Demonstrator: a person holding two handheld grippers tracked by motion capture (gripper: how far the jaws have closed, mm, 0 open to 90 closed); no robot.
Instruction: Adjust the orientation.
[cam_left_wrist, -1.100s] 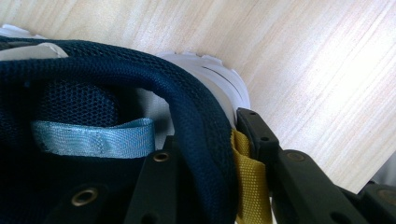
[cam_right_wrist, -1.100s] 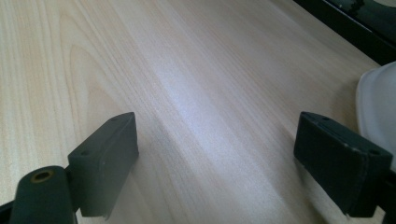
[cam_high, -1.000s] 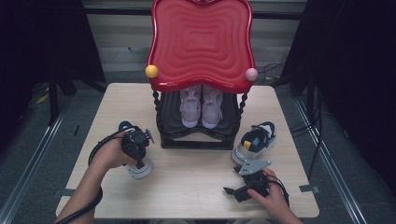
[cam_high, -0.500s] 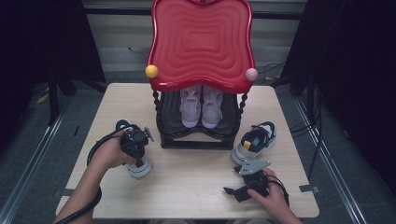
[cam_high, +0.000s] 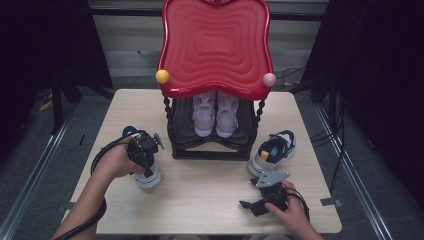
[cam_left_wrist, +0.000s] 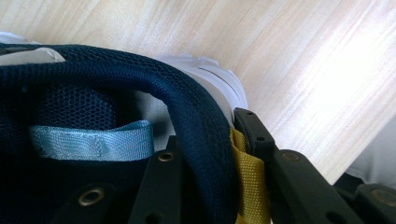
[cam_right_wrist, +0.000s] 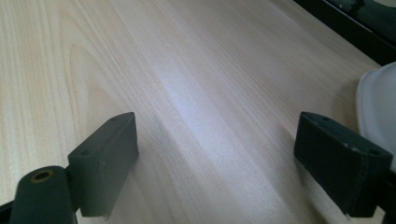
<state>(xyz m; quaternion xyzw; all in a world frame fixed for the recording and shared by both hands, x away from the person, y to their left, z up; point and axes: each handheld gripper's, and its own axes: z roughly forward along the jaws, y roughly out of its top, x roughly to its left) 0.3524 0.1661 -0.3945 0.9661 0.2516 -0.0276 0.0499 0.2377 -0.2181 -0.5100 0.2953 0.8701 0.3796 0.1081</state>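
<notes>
— While the big red shoe rack (cam_high: 216, 47) stands at the far middle of the table (cam_high: 200, 200), why do you keep one shoe outside of it?

— I think I am putting the shoes on the rack. One pale pair (cam_high: 216, 112) is already on its lower shelf, toes toward me, so the remaining ones wait on the table at each side.

— Where is the shoe you work with?

— The dark blue sneaker (cam_high: 146, 172) is on the table, just beside the left leg of the rack. My left gripper (cam_high: 145, 150) comes on it from above. In the left gripper view one jaw is inside the opening and the other outside, so they are pinching the padded mesh collar (cam_left_wrist: 196, 112) near the yellow heel tab (cam_left_wrist: 252, 182). I hold it there because the collar is a thin firm edge and the shoe should hang straight from it when I lift.

— And your other hand?

— My right gripper (cam_high: 262, 197) rests low at the near right of the table, with the jaws spread wide and nothing between them. The second sneaker (cam_high: 272, 150), white with blue and yellow, lies close in front of it, at the right leg of the rack, probably for this hand to take.

— Can you read any brand or writing?

— No. I see a light blue ribbon (cam_left_wrist: 93, 142) inside the shoe, but no letters on it, and no logo I can read on the other shoes.
</notes>
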